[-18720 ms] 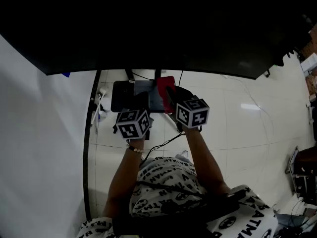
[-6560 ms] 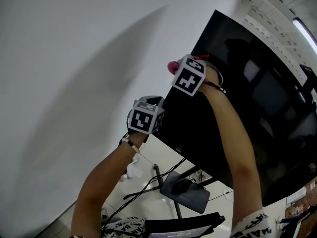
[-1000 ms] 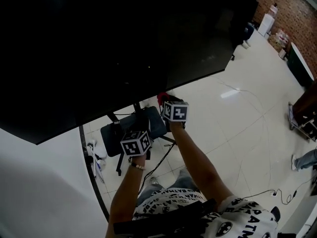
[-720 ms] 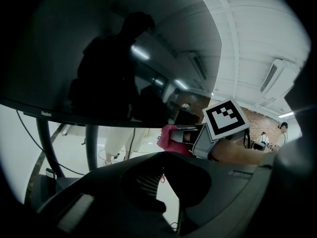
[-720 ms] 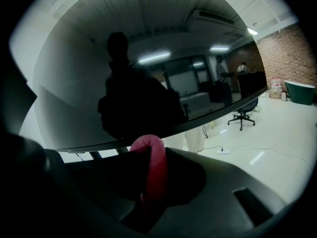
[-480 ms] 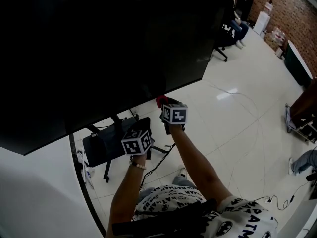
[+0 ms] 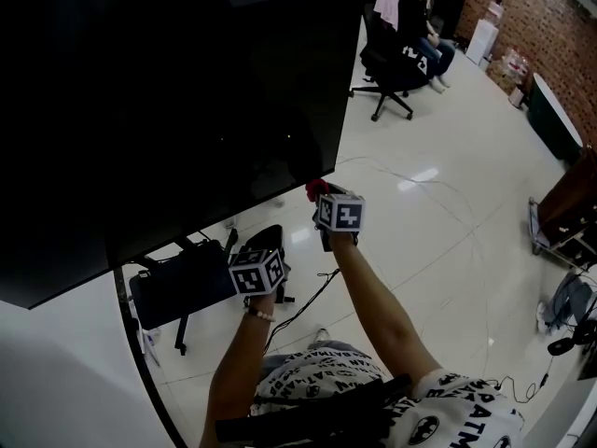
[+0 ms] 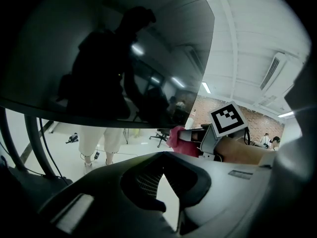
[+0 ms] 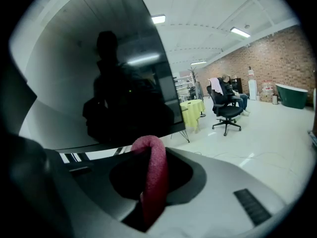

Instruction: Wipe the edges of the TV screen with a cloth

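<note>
The big black TV screen fills the upper left of the head view; its bottom edge slants up to the lower right corner. My right gripper is shut on a red cloth that sits against that bottom edge, close to the corner. In the right gripper view the cloth stands folded between the closed jaws of the right gripper, below the TV screen. My left gripper hangs lower and to the left, under the screen, shut and empty. The left gripper view shows the left gripper, the TV screen and the cloth.
The TV's stand base and cables lie on the pale floor under the screen. A person sits on an office chair at the back right, near a brick wall. A white wall is at the lower left.
Over the last second my right gripper with the cloth has slid right along the TV's bottom edge, closer to the lower right corner. The left gripper has followed below it.
</note>
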`<move>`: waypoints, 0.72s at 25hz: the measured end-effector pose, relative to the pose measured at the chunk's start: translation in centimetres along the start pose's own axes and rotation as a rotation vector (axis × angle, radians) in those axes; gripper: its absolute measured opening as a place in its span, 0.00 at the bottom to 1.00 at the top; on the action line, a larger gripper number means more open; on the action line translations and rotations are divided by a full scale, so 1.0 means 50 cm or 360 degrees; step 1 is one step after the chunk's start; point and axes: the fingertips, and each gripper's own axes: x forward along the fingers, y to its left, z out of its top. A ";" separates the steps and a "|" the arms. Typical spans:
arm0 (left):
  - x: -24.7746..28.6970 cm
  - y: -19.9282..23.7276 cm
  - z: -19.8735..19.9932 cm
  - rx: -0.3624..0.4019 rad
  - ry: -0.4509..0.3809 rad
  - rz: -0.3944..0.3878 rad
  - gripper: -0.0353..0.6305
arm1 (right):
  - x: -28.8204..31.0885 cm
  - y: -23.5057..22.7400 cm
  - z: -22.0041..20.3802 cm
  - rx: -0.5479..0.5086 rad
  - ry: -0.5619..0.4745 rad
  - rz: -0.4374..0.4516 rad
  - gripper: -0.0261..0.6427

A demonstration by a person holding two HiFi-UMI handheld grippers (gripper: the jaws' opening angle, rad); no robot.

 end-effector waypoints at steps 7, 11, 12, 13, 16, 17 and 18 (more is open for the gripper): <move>0.036 -0.040 -0.022 -0.0017 0.0014 0.0033 0.05 | -0.006 -0.081 0.019 0.0008 -0.0011 0.0013 0.14; 0.019 -0.056 -0.029 -0.0016 -0.0032 0.0084 0.05 | -0.026 -0.079 0.006 -0.0022 0.0001 0.0098 0.14; 0.009 -0.055 -0.026 -0.0017 -0.0043 0.0095 0.05 | -0.034 -0.070 0.000 -0.0025 0.0007 0.0128 0.14; -0.003 -0.049 -0.025 -0.0021 -0.0048 0.0111 0.05 | -0.045 -0.059 -0.008 -0.0028 0.0011 0.0156 0.14; -0.048 -0.015 -0.031 -0.0045 -0.0043 0.0196 0.05 | -0.086 -0.010 -0.048 -0.0093 0.0030 0.0231 0.13; -0.063 -0.002 -0.037 -0.0055 -0.0042 0.0225 0.05 | -0.101 0.009 -0.063 -0.0132 0.0039 0.0261 0.13; -0.078 0.010 -0.041 -0.0061 -0.0042 0.0251 0.05 | -0.115 0.029 -0.075 -0.0173 0.0049 0.0291 0.14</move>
